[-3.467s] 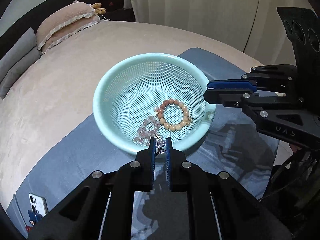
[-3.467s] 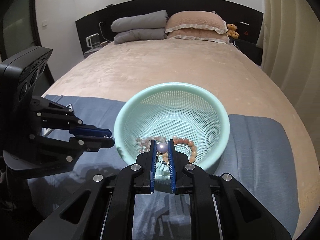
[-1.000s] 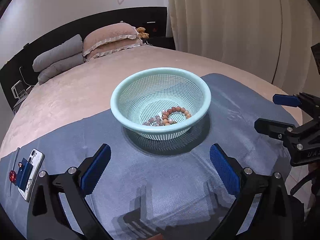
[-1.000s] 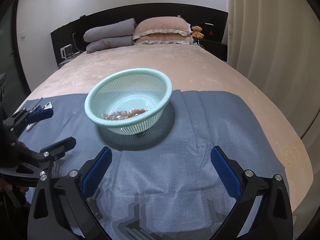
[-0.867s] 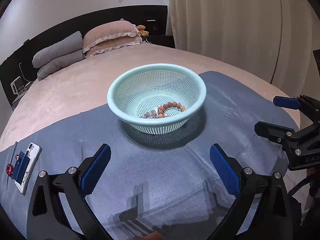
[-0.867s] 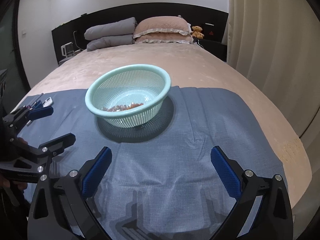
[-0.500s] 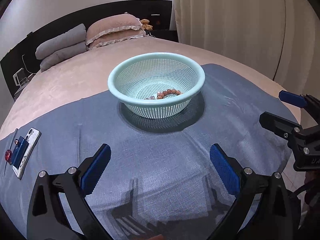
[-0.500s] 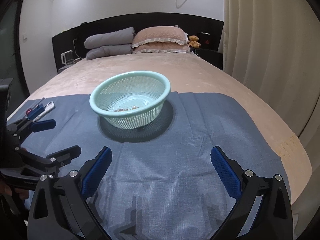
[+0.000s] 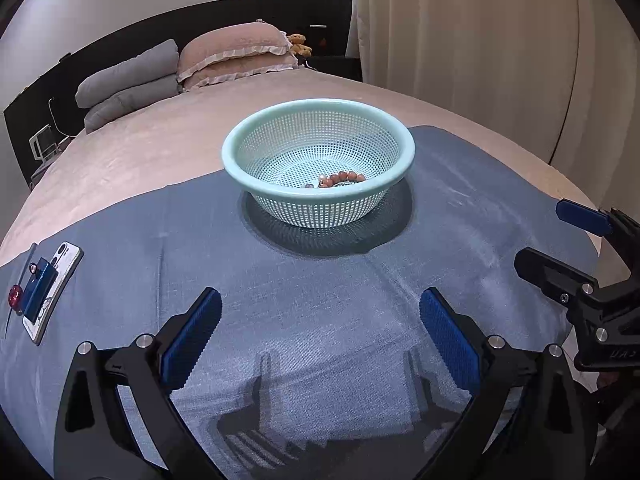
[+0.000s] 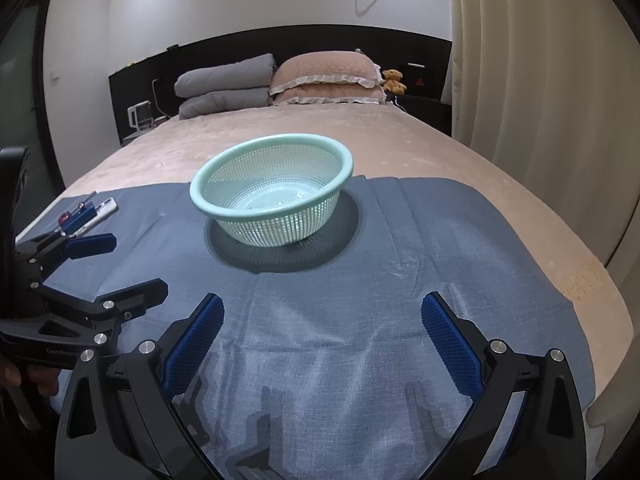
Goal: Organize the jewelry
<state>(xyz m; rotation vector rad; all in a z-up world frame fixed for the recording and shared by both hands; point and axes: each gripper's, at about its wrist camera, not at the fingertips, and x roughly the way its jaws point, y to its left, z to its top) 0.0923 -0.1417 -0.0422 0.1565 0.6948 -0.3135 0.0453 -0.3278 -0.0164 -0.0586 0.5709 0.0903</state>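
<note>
- A mint-green perforated basket (image 9: 318, 128) stands upright on a blue cloth (image 9: 320, 312) spread over the foot of a bed with a beige cover (image 9: 160, 148).
- Inside the basket, on its floor toward the near wall, lies a bracelet of reddish-brown beads (image 9: 342, 178). Just left of it are a few paler beads (image 9: 310, 186), too small to tell whether they are a second piece.
- From the right wrist view the basket's near wall hides the jewelry; only the mesh and rim (image 10: 272, 192) show.
- The left gripper (image 9: 320, 336) is held low over the cloth, well short of the basket. Its two blue-padded fingers are spread wide apart with nothing between them.
- The right gripper (image 10: 322, 338) is likewise held over the near part of the cloth, well apart from the basket, its jaws wide apart and empty.
- Each gripper shows in the other's view: the right one at the far right edge of the left camera (image 9: 576, 248), the left one at the far left of the right camera (image 10: 100, 272). A hand (image 10: 24, 380) grips the left tool's handle at the lower left edge.
- A white phone (image 9: 54, 292) with a blue item and a small red object on it lies flat on the cloth's left side, well apart from the basket.
- At the head of the bed, against a black headboard (image 10: 280, 44), are stacked grey pillows (image 10: 224, 84) and pink frilled pillows (image 10: 328, 76), with a small teddy bear (image 10: 394, 80) beside them.
- Cream curtains (image 10: 540, 80) hang along the right side of the room.
</note>
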